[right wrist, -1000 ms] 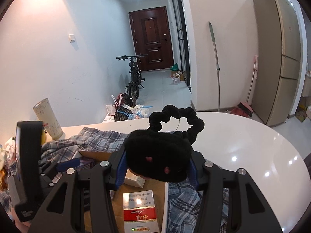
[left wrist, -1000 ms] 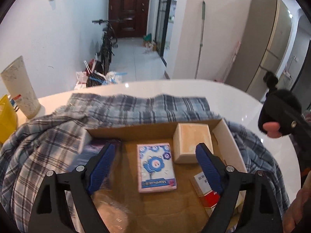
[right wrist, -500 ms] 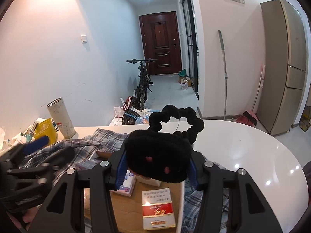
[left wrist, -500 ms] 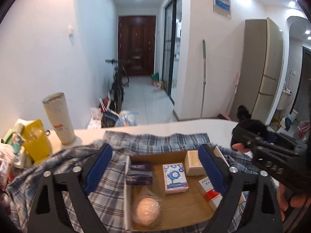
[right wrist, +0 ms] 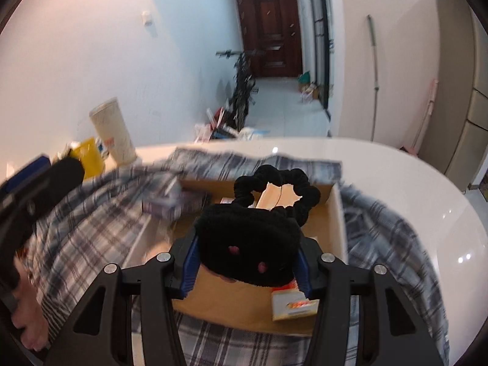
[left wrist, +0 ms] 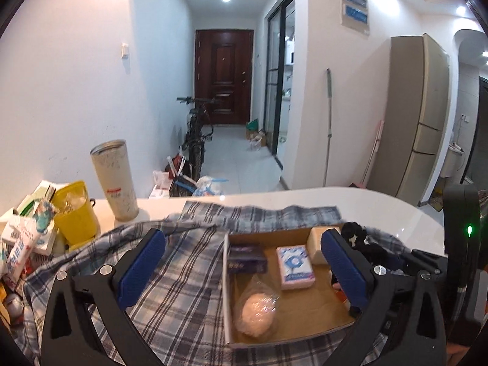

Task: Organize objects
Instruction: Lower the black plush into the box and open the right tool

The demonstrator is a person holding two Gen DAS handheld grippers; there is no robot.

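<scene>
Black plush scrunchie [right wrist: 248,251] sits clamped in the right gripper [right wrist: 247,267] above the cardboard box [right wrist: 339,213]; left gripper [left wrist: 242,270] opening wide, empty; box labels unreadable.

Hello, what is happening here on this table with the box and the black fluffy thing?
A person is sorting small items into a shallow cardboard box that sits on a plaid cloth. The right hand-held gripper is shut on a black plush scrunchie and holds it above the box. The left hand-held gripper is open and holds nothing. Already in the box are a blue-and-white packet, a dark purple box, a wrapped bun, a wooden block and a red-and-white carton.
</scene>
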